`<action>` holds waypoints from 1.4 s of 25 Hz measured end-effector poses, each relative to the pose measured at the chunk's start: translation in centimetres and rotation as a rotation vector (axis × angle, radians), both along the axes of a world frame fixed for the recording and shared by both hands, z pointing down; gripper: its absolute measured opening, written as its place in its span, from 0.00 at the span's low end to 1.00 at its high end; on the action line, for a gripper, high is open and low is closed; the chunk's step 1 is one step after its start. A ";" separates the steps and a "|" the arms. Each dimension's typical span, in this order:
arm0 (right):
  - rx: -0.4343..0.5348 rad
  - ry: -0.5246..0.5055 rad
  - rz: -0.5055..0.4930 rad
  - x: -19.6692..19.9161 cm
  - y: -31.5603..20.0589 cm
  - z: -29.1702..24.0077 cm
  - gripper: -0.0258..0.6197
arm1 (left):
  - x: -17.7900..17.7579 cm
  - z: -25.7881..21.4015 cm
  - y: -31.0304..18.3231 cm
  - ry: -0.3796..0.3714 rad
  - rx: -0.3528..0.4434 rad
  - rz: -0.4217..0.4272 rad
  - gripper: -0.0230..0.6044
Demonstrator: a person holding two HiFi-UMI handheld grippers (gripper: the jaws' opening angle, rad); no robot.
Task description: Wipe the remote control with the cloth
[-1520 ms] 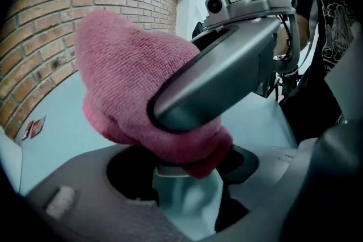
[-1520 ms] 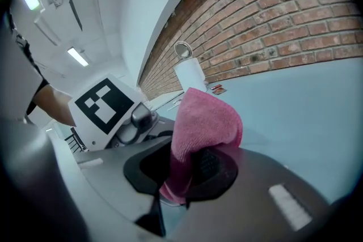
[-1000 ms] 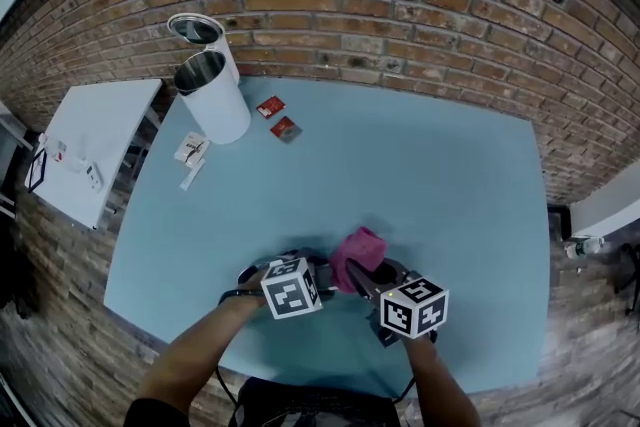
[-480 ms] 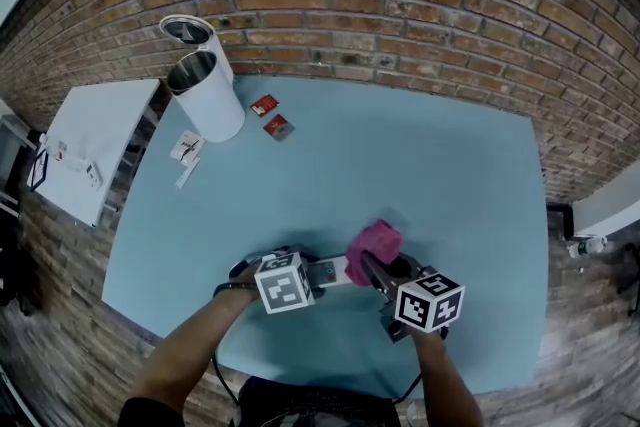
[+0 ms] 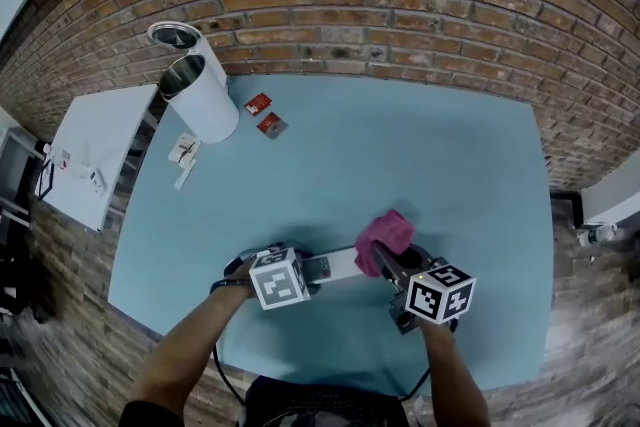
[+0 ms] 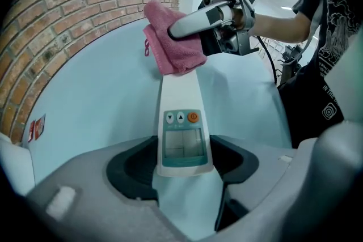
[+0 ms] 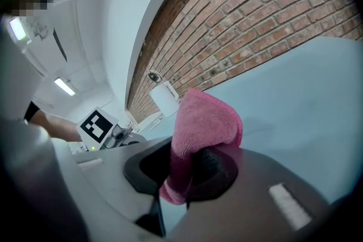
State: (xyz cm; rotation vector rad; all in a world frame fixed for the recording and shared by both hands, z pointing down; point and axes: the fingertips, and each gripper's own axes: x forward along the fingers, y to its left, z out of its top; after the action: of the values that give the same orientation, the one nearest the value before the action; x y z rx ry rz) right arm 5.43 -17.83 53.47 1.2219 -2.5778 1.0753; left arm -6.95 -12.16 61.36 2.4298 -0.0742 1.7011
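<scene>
A white remote control (image 5: 335,264) with a small screen and an orange button (image 6: 181,122) lies across the front of the blue table (image 5: 420,155). My left gripper (image 5: 308,268) is shut on its near end, with the pads against both sides (image 6: 182,161). My right gripper (image 5: 386,261) is shut on a pink cloth (image 5: 385,237). The folded cloth (image 6: 173,42) rests over the far end of the remote. In the right gripper view the cloth (image 7: 207,122) sticks up from between the jaws of the right gripper (image 7: 195,173). The remote's tip is hidden under the cloth.
Two white cylindrical containers (image 5: 200,95) stand at the table's far left corner, with red packets (image 5: 265,115) and white sachets (image 5: 185,152) beside them. A white side table (image 5: 95,150) is at the left. A brick wall (image 5: 400,5) runs behind the table.
My right gripper has slid to the right with the cloth along the remote, so more of the remote's white body shows. The left gripper has stayed in place.
</scene>
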 end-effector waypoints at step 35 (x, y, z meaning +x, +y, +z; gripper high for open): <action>0.050 0.034 0.222 1.7 -2.4 1.3 0.14 | -0.1 0.1 -0.3 -0.029 0.011 -0.035 0.50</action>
State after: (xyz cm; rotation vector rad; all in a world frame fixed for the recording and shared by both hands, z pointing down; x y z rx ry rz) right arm 7.13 -20.24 54.80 1.5542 -2.5035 1.0215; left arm -7.10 -12.45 61.46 2.3975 -0.1294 1.7251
